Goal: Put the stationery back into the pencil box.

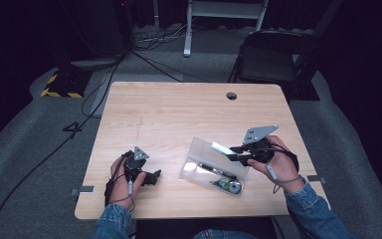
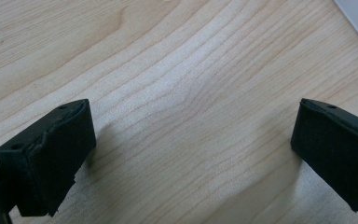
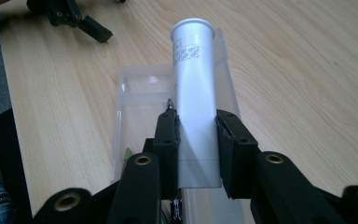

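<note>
White tube [image 3: 195, 93] sat pinched between my right gripper's [image 3: 197, 140] jaws, held above the clear plastic box [image 1: 195, 158] mid-surface. I judged it mid-transfer; next it needed lowering clear of the walls. Box held a dark pen [image 1: 210, 168] and a round greenish piece [image 1: 231, 186]. Left gripper [image 2: 193, 154] jaws stood spread over bare surface [image 2: 177, 70].

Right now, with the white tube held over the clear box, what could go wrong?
1. The right gripper pinches the smooth white tube near one end, with most of its length beyond the jaws; it could tilt or slip out.
2. If dropped, it may strike the clear box rim or the items inside.
3. The left gripper rests open, apart from the box, so nothing steadies it.
</note>
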Available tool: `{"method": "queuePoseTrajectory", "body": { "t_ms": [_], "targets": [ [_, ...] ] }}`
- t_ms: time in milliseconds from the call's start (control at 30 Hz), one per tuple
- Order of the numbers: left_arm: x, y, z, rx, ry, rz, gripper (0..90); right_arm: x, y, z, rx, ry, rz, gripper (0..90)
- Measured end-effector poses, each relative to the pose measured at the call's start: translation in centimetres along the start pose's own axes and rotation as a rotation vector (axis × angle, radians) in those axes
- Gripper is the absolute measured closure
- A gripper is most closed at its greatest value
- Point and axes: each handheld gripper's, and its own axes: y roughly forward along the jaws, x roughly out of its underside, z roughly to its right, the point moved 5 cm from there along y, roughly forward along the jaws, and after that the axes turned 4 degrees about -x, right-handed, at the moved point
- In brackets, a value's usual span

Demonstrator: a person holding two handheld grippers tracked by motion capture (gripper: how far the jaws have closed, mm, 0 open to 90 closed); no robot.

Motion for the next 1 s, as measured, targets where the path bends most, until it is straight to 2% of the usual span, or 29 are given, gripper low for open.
{"method": "queuePoseTrajectory", "body": {
  "t_ms": [200,667,1000],
  "targets": [
    [0.0,0.0,0.0,0.001,-0.001,0.0,0.2,0.0,0.8,-0.4,-0.021,-0.011,-0.017,71.4],
    [0.0,0.0,-0.1,0.001,0.003,-0.002,0.2,1.0,4.9,-2.1,-0.091,-0.054,-0.116,71.3],
    [0.0,0.0,-0.1,0.001,0.003,-0.001,0.1,1.9,6.9,-2.3,-0.104,-0.075,-0.183,71.4]
  ]
}}
